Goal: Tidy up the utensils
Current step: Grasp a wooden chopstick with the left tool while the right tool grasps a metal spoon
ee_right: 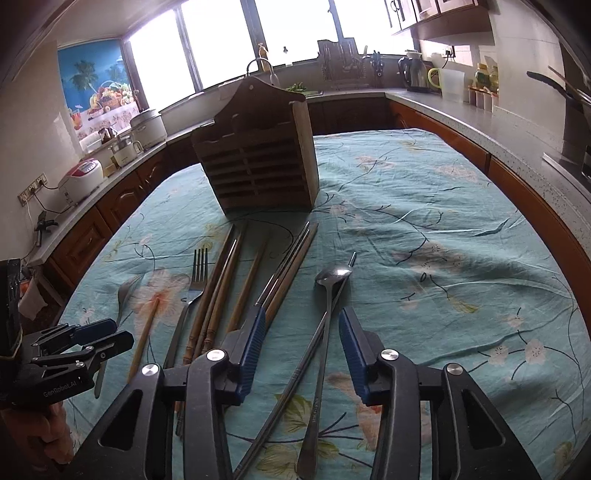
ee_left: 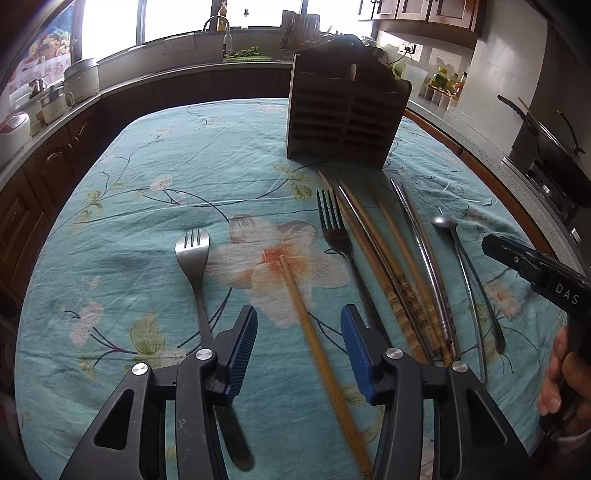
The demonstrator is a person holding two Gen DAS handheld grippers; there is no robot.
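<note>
A slatted wooden utensil holder (ee_left: 347,114) (ee_right: 258,162) stands upright at the far side of the table. In front of it the utensils lie in a row on the cloth. My left gripper (ee_left: 299,314) is open, with a lone wooden chopstick (ee_left: 306,325) lying between its blue pads, clear of both. A steel fork (ee_left: 192,251) lies just to its left. My right gripper (ee_right: 303,314) is open over a long spoon (ee_right: 332,277) and a metal chopstick (ee_right: 282,398), touching neither. A dark fork (ee_left: 332,225), bamboo chopsticks (ee_left: 388,266) and metal chopsticks (ee_left: 424,251) lie between the two grippers.
A teal flowered cloth (ee_left: 147,166) covers the table. Kitchen counters ring it, with rice cookers (ee_right: 85,177) on the left, a sink tap (ee_left: 225,33) at the back and a wok (ee_left: 554,155) on the stove at right. A hand (ee_left: 561,373) holds the right gripper.
</note>
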